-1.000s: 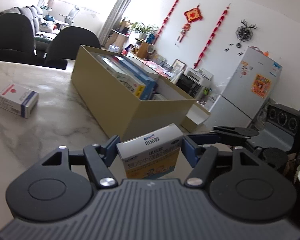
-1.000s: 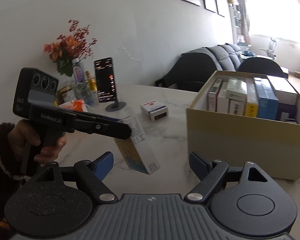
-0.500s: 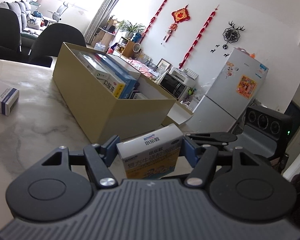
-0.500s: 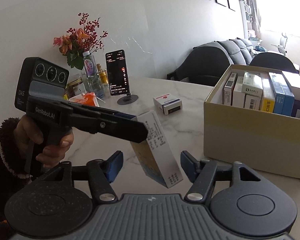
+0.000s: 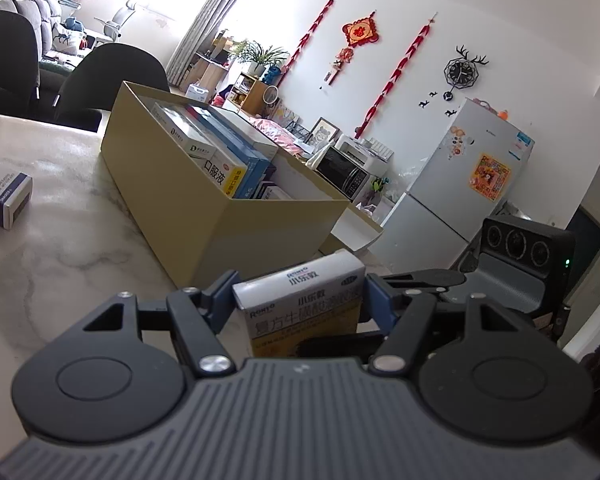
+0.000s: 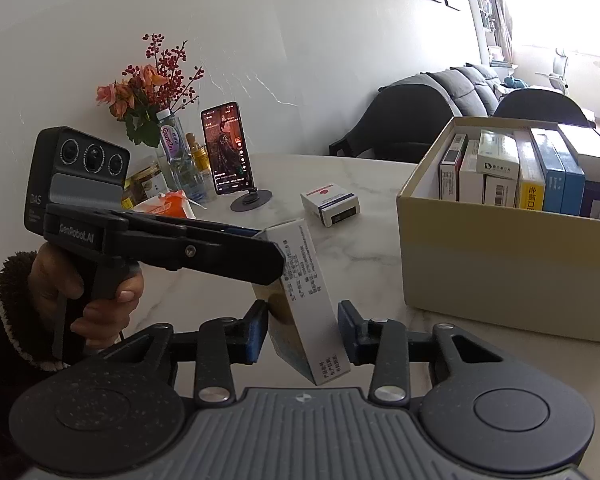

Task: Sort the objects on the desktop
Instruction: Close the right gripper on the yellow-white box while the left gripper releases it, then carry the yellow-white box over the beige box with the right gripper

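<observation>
A white and yellow medicine box hangs above the marble table, with my left gripper shut across its width. Seen from the right wrist, the same medicine box tilts down between my right gripper's jaws. Those jaws are closing, and both pads meet its narrow sides. The left gripper clamps its upper end, held by a hand. An open cardboard box with several upright medicine boxes stands to the right. A small white and red box lies on the table behind.
A phone on a stand, a flower vase and bottles and an orange packet crowd the back left by the wall. Dark chairs stand beyond the table. The cardboard box fills the table ahead of the left gripper.
My right gripper's jaws have narrowed from wide apart to the sides of the medicine box, which now sits lower between them. The left gripper keeps its hold.
</observation>
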Tool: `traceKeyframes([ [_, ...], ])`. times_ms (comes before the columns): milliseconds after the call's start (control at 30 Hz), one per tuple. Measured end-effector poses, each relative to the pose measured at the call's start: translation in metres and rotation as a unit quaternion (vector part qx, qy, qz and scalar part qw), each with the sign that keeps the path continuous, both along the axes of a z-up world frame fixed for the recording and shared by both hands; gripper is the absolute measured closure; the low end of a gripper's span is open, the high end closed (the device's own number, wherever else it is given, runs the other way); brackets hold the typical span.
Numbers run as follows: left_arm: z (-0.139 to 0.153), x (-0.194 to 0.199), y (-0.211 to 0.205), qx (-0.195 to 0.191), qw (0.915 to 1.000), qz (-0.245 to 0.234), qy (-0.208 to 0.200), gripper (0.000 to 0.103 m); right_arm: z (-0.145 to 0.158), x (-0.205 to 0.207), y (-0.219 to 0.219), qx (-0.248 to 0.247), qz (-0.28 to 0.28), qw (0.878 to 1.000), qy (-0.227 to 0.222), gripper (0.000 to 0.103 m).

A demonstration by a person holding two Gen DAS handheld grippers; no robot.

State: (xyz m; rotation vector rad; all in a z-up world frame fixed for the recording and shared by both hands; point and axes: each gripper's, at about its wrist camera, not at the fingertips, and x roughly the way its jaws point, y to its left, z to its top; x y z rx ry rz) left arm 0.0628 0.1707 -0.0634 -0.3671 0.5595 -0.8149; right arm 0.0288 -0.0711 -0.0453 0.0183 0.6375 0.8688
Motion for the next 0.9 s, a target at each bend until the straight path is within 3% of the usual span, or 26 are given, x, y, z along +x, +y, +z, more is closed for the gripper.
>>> traceKeyframes([
  [67,-0.001,0.0,0.0,0.001,1.0,0.002,0.001,0.034,0.0,0.0,-0.001,0.005,0.007,1.0,0.006,0.07],
  [100,-0.001,0.0,0.0,0.002,1.0,0.004,0.001,0.032,0.0,0.001,-0.001,0.007,0.012,1.0,0.01,0.08],
  [567,-0.005,-0.005,0.013,-0.012,0.9987,0.05,0.001,0.017,0.01,0.01,-0.021,-0.016,-0.036,0.999,-0.003,0.081],
  [900,-0.006,-0.014,0.011,0.022,0.9951,0.096,-0.012,0.005,0.03,0.018,-0.044,-0.034,-0.066,0.997,-0.019,0.081],
])
